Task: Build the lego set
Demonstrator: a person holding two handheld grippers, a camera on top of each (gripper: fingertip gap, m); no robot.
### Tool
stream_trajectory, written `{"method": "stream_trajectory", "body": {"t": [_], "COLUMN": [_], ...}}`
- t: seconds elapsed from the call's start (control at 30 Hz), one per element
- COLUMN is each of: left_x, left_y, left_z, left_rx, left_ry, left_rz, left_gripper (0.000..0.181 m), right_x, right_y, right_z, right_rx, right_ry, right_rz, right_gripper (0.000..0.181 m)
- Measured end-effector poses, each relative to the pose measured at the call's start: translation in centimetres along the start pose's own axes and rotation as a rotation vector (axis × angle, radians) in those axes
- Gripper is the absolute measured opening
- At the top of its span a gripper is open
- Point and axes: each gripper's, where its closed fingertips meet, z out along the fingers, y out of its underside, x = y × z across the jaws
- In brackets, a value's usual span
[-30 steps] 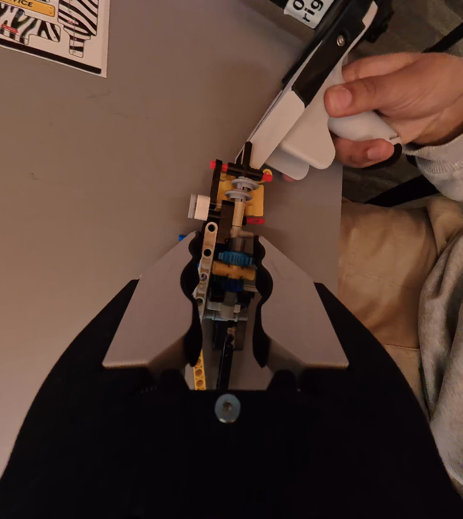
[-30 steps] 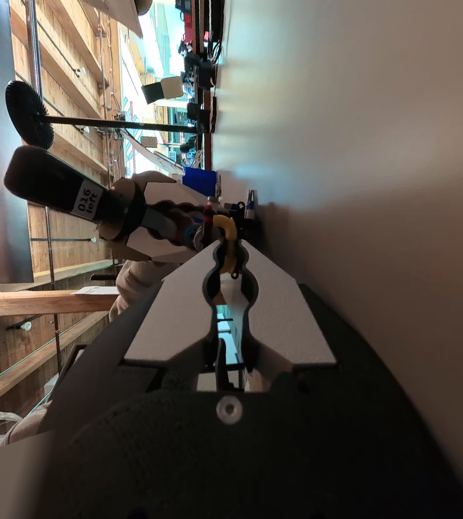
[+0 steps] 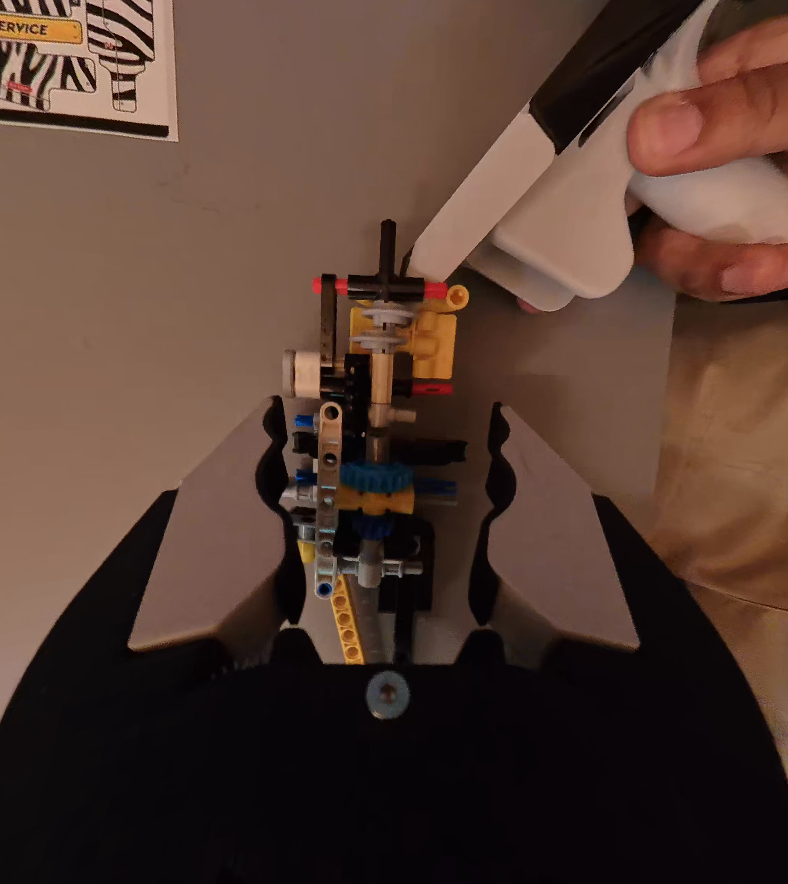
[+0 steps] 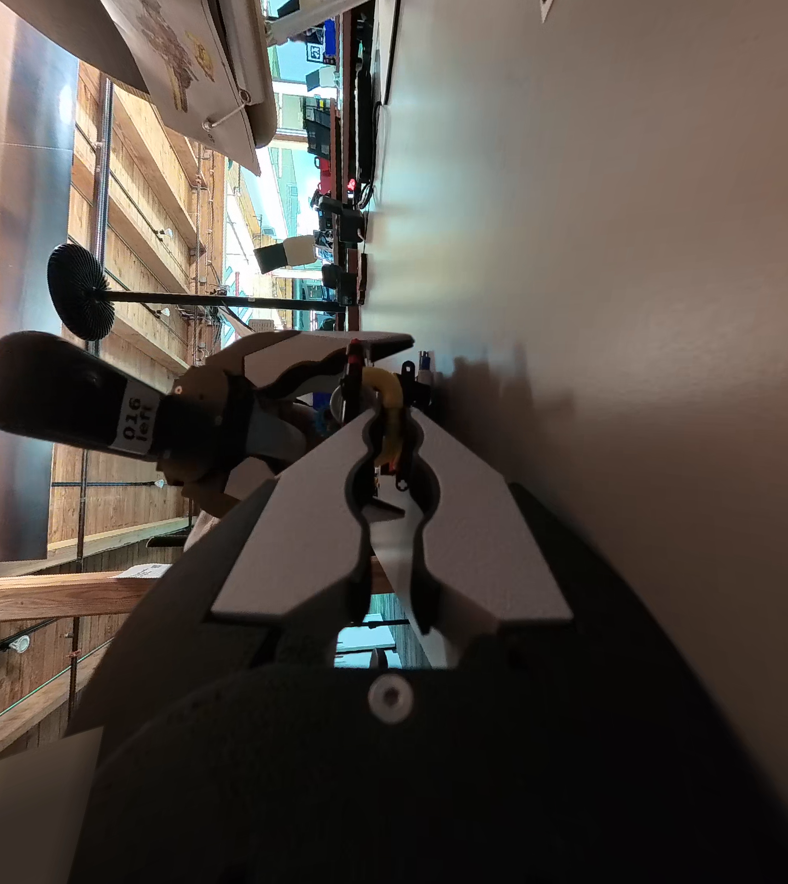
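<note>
The lego model (image 3: pixel 382 497), a narrow build of black, yellow, grey and blue parts with gears on a shaft, lies on the grey table (image 3: pixel 95 335). My left gripper (image 3: pixel 387 406) is open, its fingers spread wide on either side of the model and clear of it. My right gripper (image 3: pixel 425 272) comes in from the upper right, held by a hand (image 3: pixel 741 119), and its tips are at the model's far end by the black cross axle. In the right wrist view the right gripper (image 4: pixel 389 421) is shut on the model's yellow part (image 4: pixel 389 387), with the left gripper (image 4: pixel 368 368) behind.
A zebra-striped sticker sheet (image 3: pixel 62 62) lies at the table's far left. The table edge runs down the right side, with the person's beige trousers (image 3: pixel 741 478) and a grey sleeve beyond it. A room with wooden walls shows in the right wrist view. Only a small space, under 4 cm, lies between the two pairs of fingers.
My left gripper has opened and let go of the model, its fingers now wide apart. The right gripper stays at the model's far end.
</note>
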Motion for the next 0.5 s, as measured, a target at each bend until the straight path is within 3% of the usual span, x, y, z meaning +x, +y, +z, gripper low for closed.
{"method": "stream_trajectory", "body": {"t": [0.17, 0.5], "left_x": [-0.7, -1.1], "left_y": [-0.1, -0.2], "left_z": [0.3, 0.3], "left_rx": [-0.026, -0.003], "left_ry": [-0.052, -0.088], "left_rz": [0.026, 0.031], "left_gripper": [0.071, 0.062], "right_x": [0.0, 0.0], "right_y": [-0.1, -0.3], "right_z": [0.0, 0.0], "right_rx": [0.007, 0.024], "right_ry": [-0.003, -0.002], "right_rz": [0.002, 0.005], "right_gripper": [0.006, 0.006]}}
